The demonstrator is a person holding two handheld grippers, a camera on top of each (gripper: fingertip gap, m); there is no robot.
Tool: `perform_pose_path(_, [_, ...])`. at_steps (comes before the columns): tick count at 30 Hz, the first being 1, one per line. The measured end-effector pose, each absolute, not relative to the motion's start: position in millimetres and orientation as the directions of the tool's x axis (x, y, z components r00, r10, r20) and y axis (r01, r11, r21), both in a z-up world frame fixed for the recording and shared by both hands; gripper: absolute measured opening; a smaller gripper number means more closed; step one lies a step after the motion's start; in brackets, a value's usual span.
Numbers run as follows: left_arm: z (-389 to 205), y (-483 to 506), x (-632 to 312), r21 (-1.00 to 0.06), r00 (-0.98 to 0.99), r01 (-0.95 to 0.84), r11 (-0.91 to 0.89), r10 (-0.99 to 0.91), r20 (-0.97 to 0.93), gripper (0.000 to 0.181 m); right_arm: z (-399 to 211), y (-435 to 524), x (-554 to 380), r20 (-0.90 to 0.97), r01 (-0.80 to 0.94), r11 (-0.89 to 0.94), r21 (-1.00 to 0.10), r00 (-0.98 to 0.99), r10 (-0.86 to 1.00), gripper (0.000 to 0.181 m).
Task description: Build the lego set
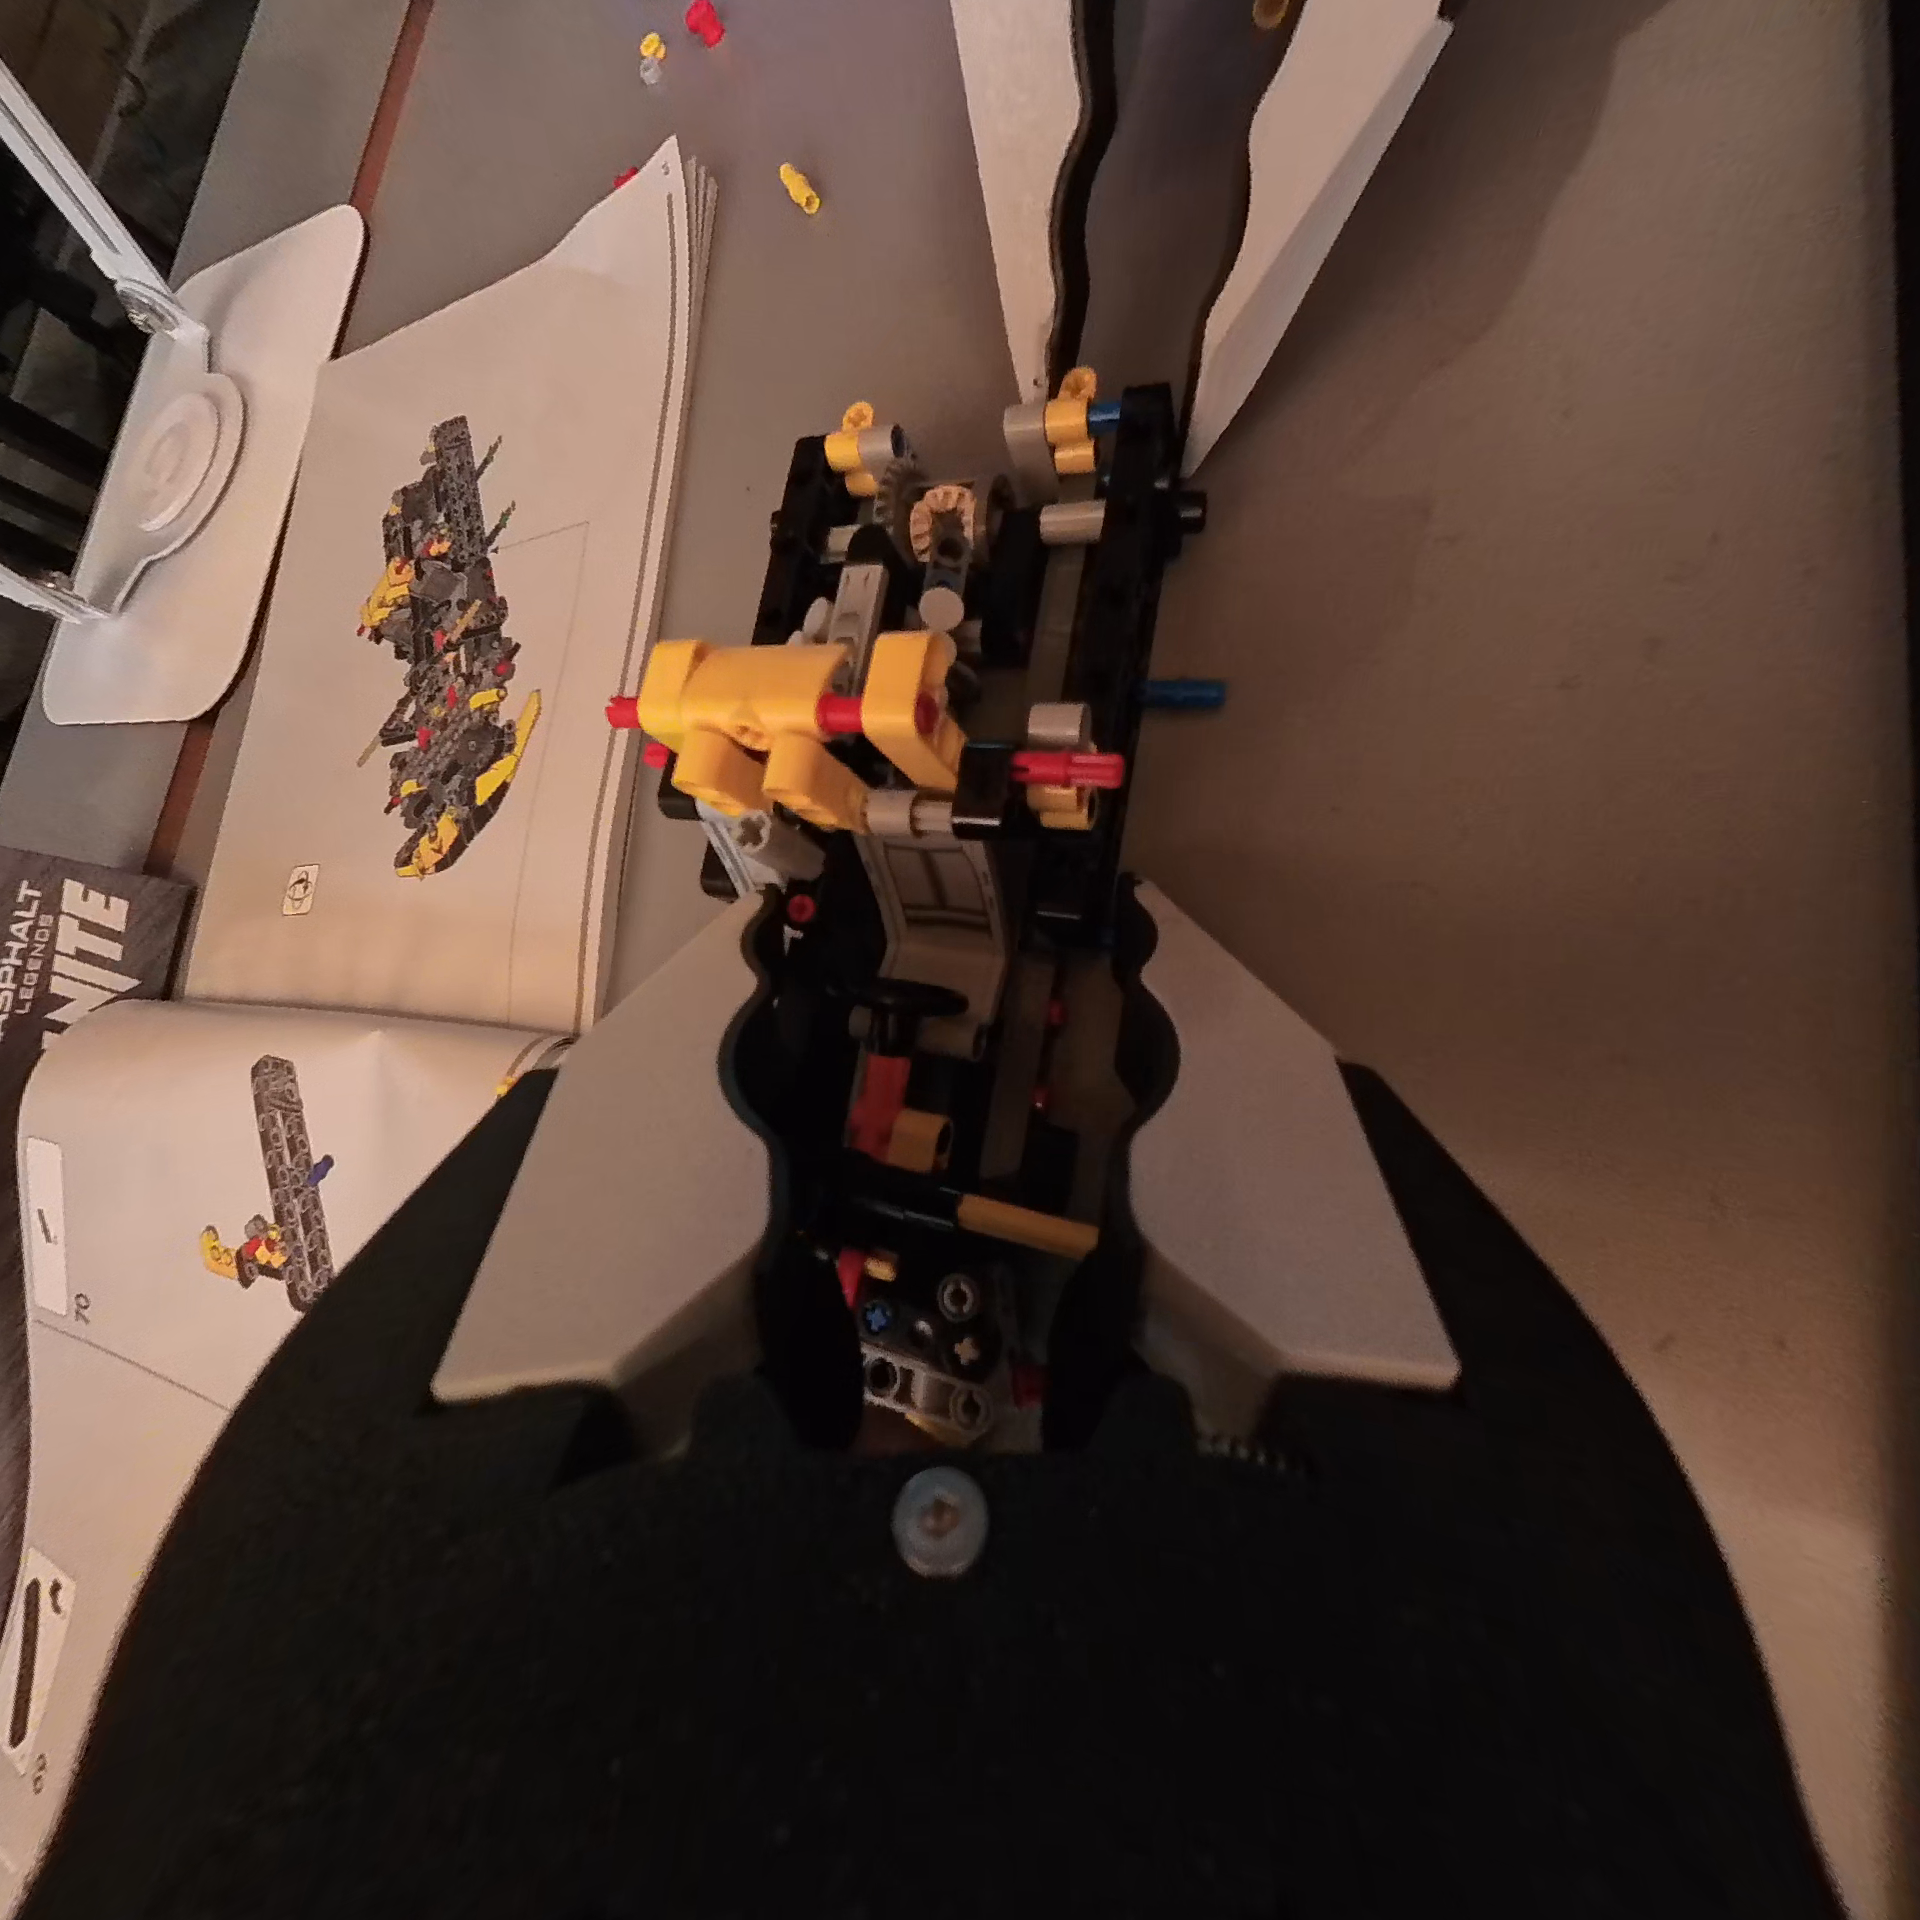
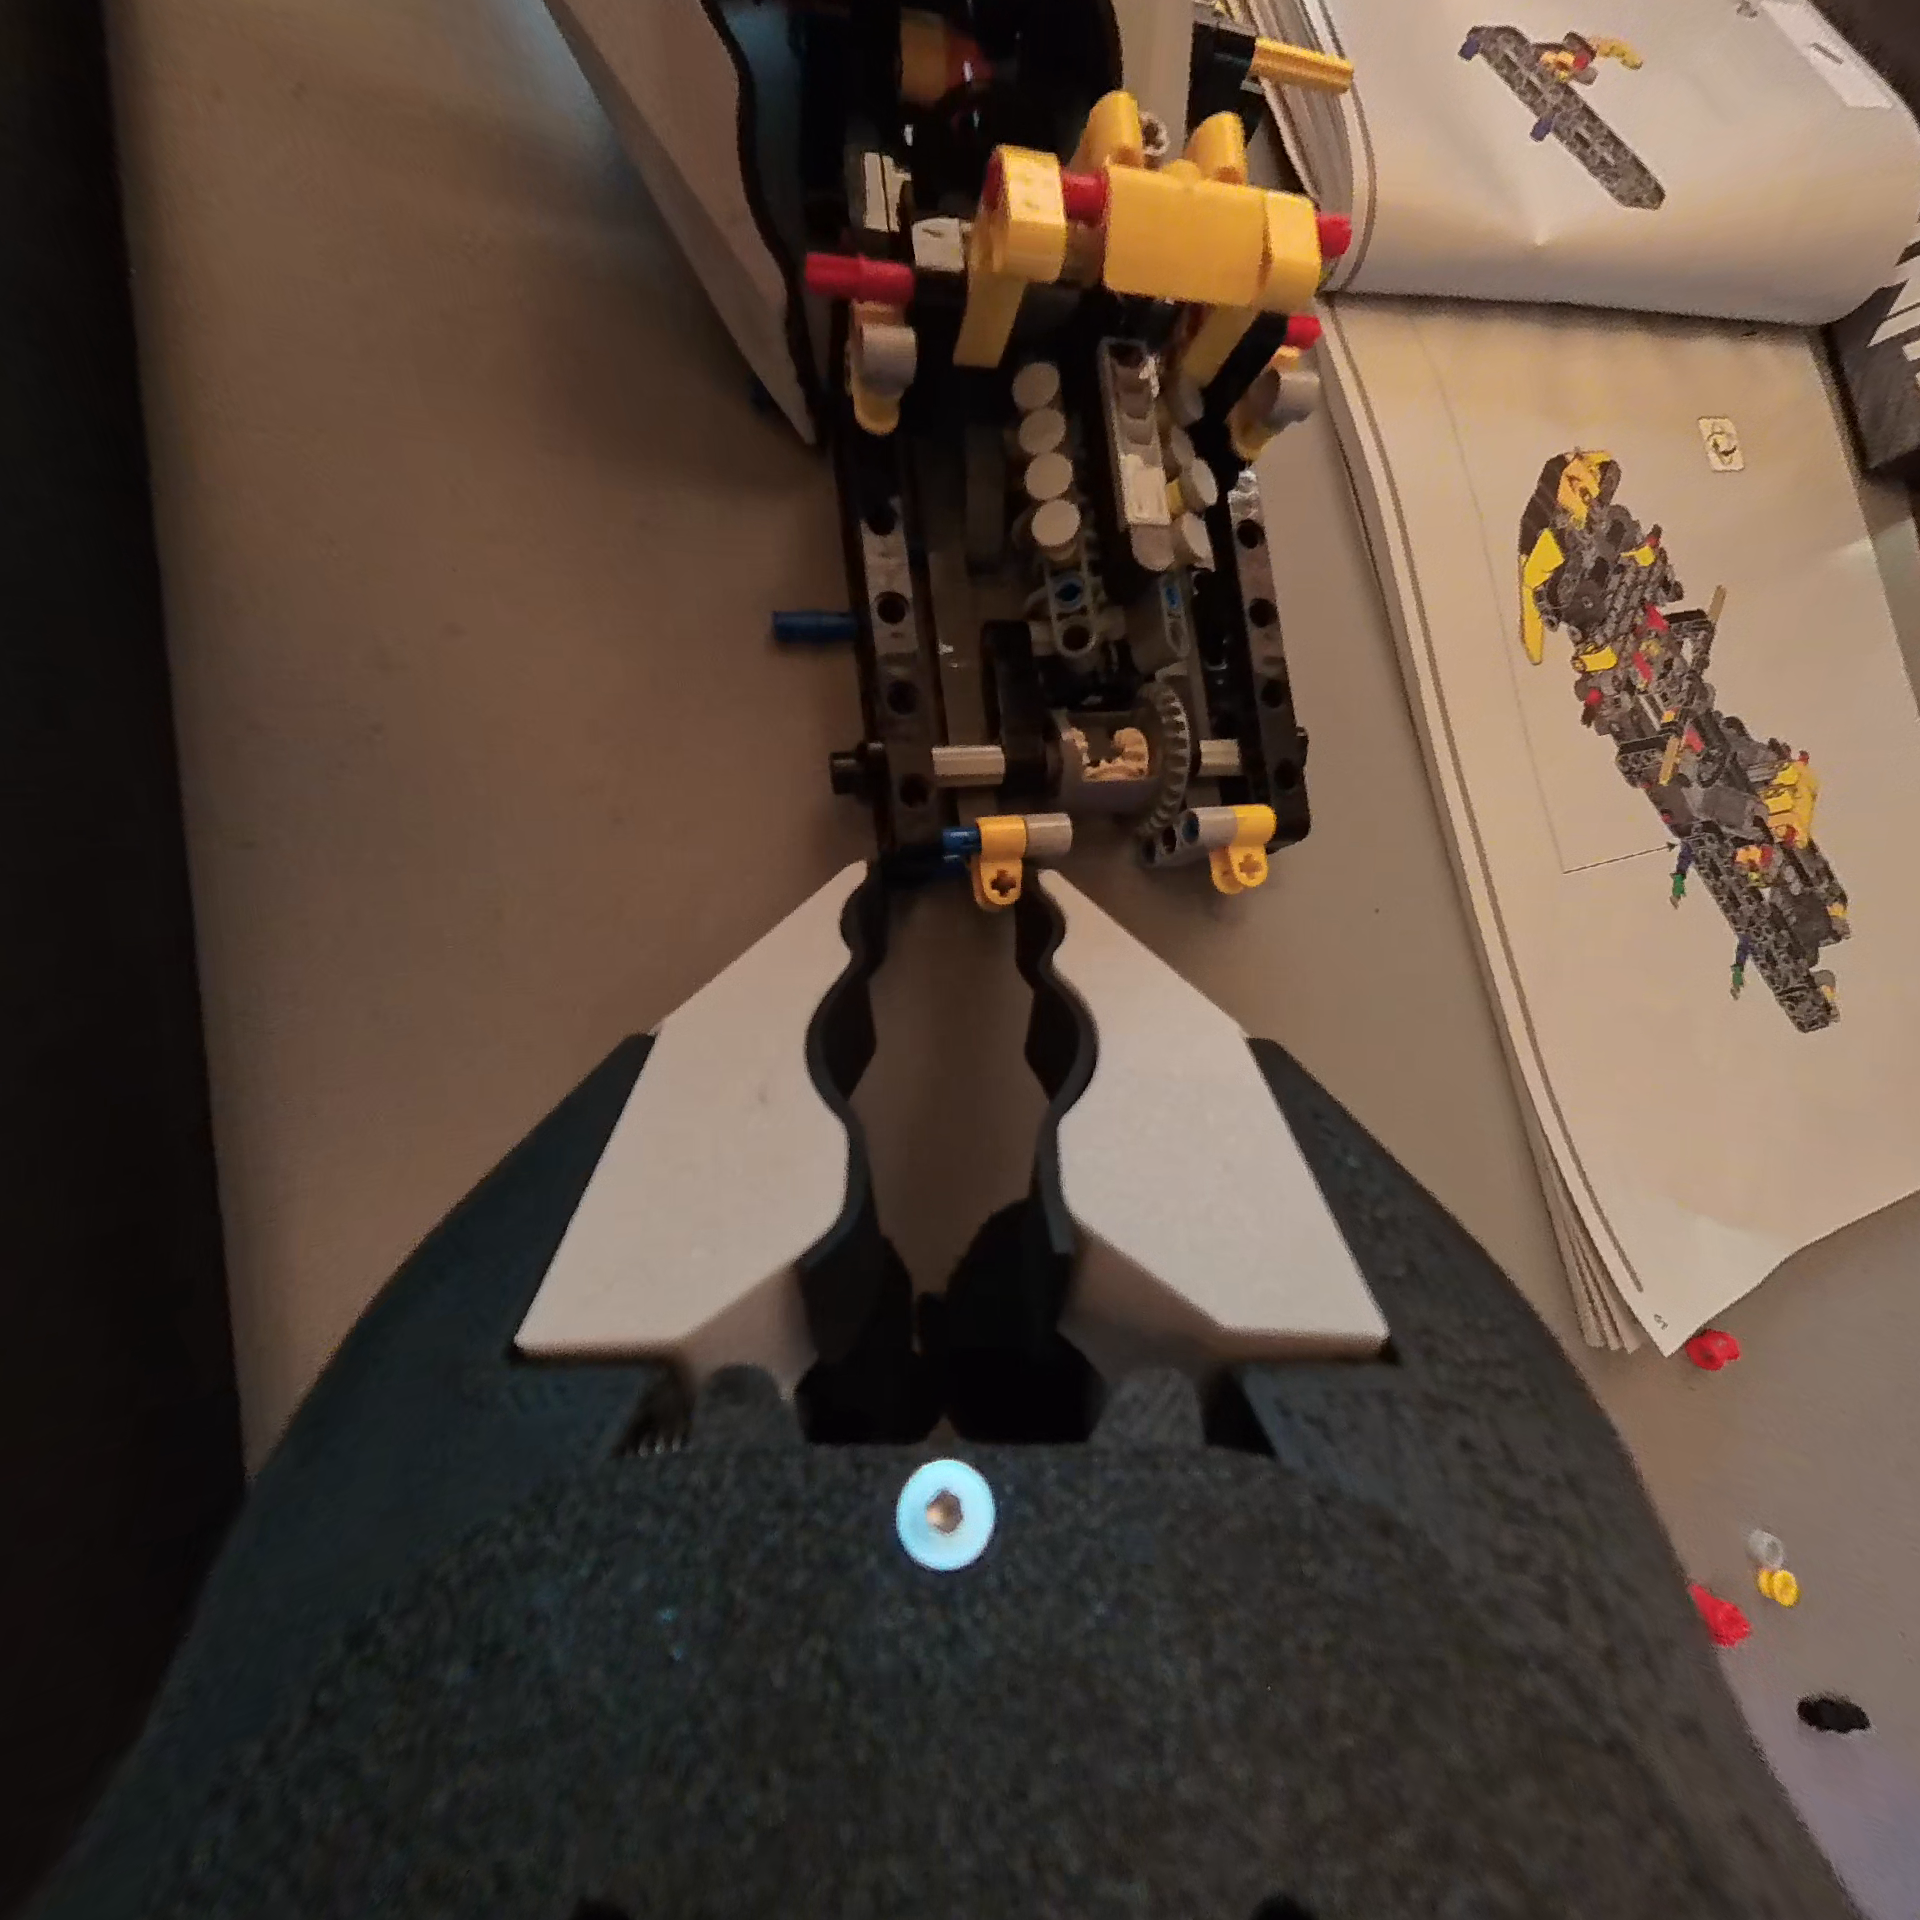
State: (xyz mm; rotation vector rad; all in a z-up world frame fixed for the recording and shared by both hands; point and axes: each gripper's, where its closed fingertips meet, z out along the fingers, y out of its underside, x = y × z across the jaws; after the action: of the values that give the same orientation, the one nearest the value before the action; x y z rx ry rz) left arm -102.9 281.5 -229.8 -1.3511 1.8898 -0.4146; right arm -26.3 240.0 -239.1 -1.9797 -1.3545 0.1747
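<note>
Presently, item one: the chassis [image 1: 935, 748], a long black-framed lego assembly with a yellow block [image 1: 790, 727] across its top, grey sleeves, a gear cluster [image 2: 1117, 764], and red and blue pins jutting from its flanks. Location: on the tan table [image 1: 1507, 727], just beside the open instruction booklet [image 1: 468, 623]. Orientation: its long axis runs straight from one gripper to the other, lying along both cameras' lines of sight; the gear end, with two yellow connectors, points toward the right gripper [image 2: 951, 894], and the opposite end sits inside the left gripper [image 1: 940, 935]. Left gripper: clenched on the chassis, its fingers pressing the frame's two sides. Right gripper: parted but narrowly, holding nothing, its tips straddling the yellow connector [image 2: 1003, 862] and blue pin at the near corner of the frame; whether they touch it cannot be told. Step in hand, as judged: the left steadies the model while the right comes in to seat or adjust a part at the gear end. Next move, as judged: a slight closing on the connector, in line with the frame, with the left bracing against the push. Surroundings: loose red and yellow pieces [image 2: 1756, 1590] lie on the table beyond the booklet; a white stand base [image 1: 177, 468] sits near the booklet's far edge.
</note>
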Motion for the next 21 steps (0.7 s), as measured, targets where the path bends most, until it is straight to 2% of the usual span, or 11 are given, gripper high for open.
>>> perform_pose_path(17, [-229.7,283.9,-103.2,-0.641,-0.143,-0.663,0.387,-0.906,-0.399,0.062,-237.5,239.4,-28.1,0.214,0.702,-0.225,-0.676,0.479,0.851,0.029])
perform_pose_path(21, [-229.6,284.2,-103.1,-0.641,-0.14,-0.664,0.385,-0.906,-0.399,0.062,-236.0,236.9,-25.6,0.16,0.679,-0.252,-0.69,0.482,0.861,0.04])
